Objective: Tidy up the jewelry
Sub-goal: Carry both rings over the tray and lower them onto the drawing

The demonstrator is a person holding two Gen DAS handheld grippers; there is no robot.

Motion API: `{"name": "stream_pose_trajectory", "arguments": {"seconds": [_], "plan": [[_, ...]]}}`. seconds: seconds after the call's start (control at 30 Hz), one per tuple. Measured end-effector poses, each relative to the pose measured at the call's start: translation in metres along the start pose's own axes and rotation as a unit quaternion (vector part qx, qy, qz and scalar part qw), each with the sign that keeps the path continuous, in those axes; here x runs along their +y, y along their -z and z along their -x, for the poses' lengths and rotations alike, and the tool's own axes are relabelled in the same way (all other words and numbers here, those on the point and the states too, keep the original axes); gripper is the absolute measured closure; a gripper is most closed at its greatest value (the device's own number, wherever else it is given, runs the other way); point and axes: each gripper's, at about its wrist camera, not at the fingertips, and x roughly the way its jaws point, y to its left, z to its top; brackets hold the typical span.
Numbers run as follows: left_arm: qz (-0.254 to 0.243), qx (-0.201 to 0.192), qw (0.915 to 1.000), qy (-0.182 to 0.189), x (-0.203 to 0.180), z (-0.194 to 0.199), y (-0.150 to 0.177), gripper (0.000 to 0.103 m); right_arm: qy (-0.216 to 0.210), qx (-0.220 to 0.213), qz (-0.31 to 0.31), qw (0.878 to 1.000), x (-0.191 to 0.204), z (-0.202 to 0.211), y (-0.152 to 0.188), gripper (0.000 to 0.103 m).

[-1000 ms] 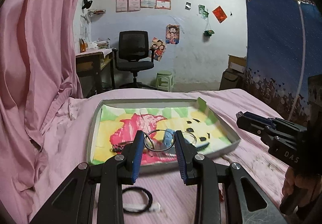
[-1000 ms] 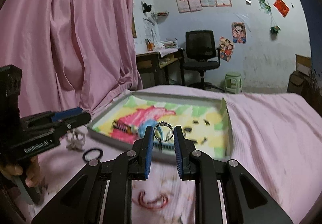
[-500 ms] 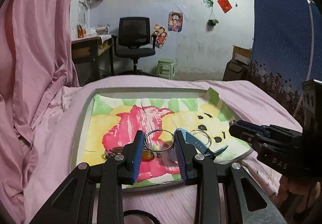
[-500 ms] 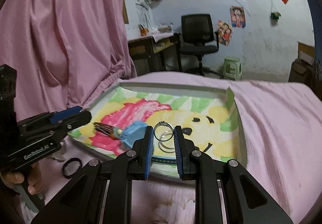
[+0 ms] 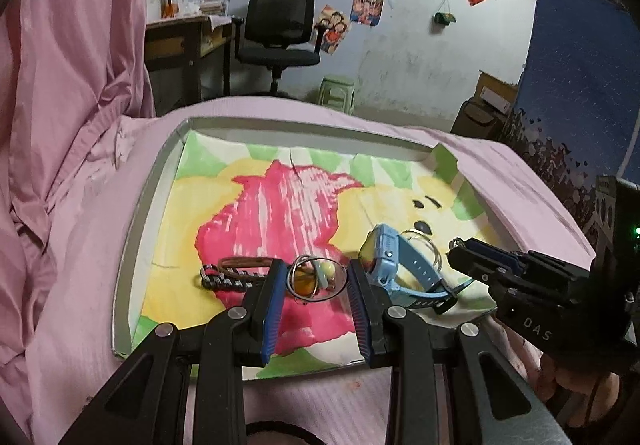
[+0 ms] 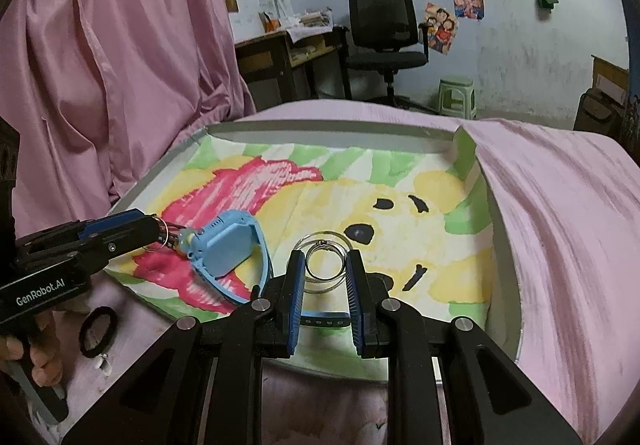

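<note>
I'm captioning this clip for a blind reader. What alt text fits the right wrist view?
The right gripper clamps a thin silver ring between its blue pads above a shallow tray lined with a colourful cartoon drawing. A light blue smartwatch lies in the tray to the left, where the left gripper reaches in.

Each camera sits on its own claw and looks forward and down from close by at the same tray [image 5: 138, 229] on the bed, with the far chair [image 6: 384, 29] showing in both views.
</note>
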Motion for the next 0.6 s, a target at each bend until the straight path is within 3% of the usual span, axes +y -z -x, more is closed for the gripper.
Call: {"name": "stream_pose_trajectory", "arguments": {"seconds": [0.27,0.6], "plan": [[-0.01,0.041,0.999,-0.013,-0.004,-0.011,0.005,0.074,0.004,0.037,0.013,0.999,0.005,-0.014,0.0,0.085],[-0.01,0.036,0.9993,-0.008,-0.005,-0.004,0.007,0.073,0.005,0.048,0.009,0.999,0.004,-0.015,0.0,0.083]]}}
